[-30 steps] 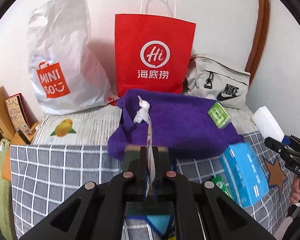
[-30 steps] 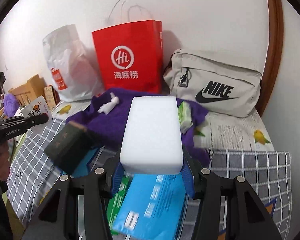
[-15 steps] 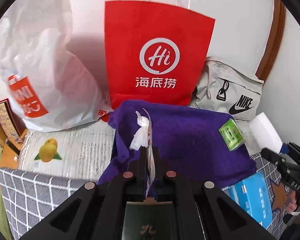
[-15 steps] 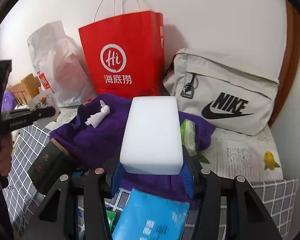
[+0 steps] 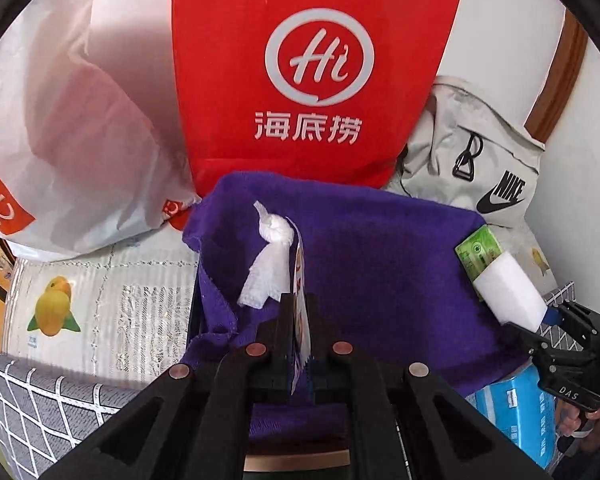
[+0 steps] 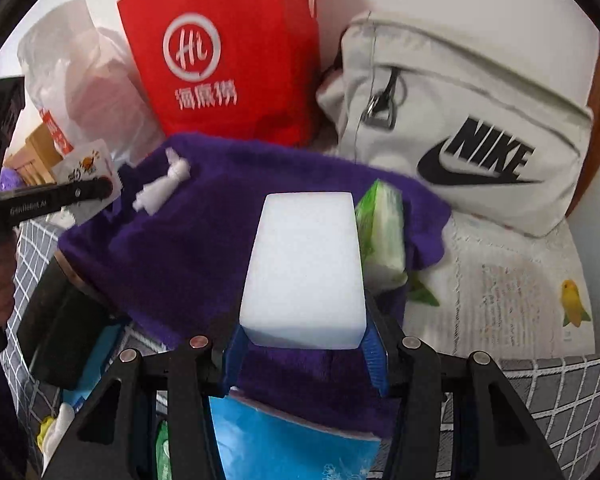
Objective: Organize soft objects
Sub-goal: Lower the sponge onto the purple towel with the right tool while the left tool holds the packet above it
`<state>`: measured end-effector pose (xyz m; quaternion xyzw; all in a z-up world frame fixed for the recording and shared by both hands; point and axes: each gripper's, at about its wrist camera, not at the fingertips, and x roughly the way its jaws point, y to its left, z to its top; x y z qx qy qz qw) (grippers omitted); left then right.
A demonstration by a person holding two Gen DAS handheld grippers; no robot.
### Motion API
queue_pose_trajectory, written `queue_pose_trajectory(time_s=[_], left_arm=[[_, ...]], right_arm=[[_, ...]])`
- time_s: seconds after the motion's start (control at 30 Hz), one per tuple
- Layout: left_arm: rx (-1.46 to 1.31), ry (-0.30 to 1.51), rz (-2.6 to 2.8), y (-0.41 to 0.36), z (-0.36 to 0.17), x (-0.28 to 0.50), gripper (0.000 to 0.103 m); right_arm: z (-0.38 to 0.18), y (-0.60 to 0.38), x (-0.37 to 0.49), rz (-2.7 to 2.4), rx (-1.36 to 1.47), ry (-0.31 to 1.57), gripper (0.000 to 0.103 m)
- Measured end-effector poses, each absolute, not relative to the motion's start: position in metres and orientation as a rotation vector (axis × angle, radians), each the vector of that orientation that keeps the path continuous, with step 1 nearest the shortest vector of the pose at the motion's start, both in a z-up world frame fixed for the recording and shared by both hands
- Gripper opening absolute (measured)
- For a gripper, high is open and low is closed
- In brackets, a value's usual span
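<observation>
White sponge [image 6: 304, 268] one, green tissue packs [image 6: 382, 228] two.

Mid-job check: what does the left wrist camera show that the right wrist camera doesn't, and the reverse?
Left wrist only: the left gripper shut on a thin printed packet, seen edge-on, and an orange fruit print on the bed cover.

Right wrist only: the white sponge block head-on between the right gripper's blue pads, a dark box lower left, and a yellow-green item at the bottom left edge.

Both: purple towel, twisted white tissue, green tissue pack, red paper bag, Nike bag, white plastic bag, blue pack.
</observation>
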<state>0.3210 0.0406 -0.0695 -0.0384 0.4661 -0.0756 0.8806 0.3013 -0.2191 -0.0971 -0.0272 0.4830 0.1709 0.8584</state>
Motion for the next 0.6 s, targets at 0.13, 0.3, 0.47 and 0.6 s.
queue_pose_trajectory(time_s=[0.13,0.3,0.47,0.6], left_arm=[[-0.079,0.982,-0.156,0.042,-0.074,0.322,0.005],[-0.072,1.0,-0.152,0.042,-0.081,0.326,0.005],[-0.07,1.025,-0.149,0.044,-0.088,0.329,0.005],[-0.06,1.049,-0.152,0.043,-0.094,0.331,0.005]], right_arm=[[-0.109,-0.216,0.303,0.365,-0.065,1.048,0.05],[-0.116,-0.22,0.308,0.352,-0.05,1.079,0.05],[-0.121,-0.223,0.311,0.349,-0.037,1.105,0.05],[-0.124,-0.22,0.31,0.351,-0.063,1.118,0.051]])
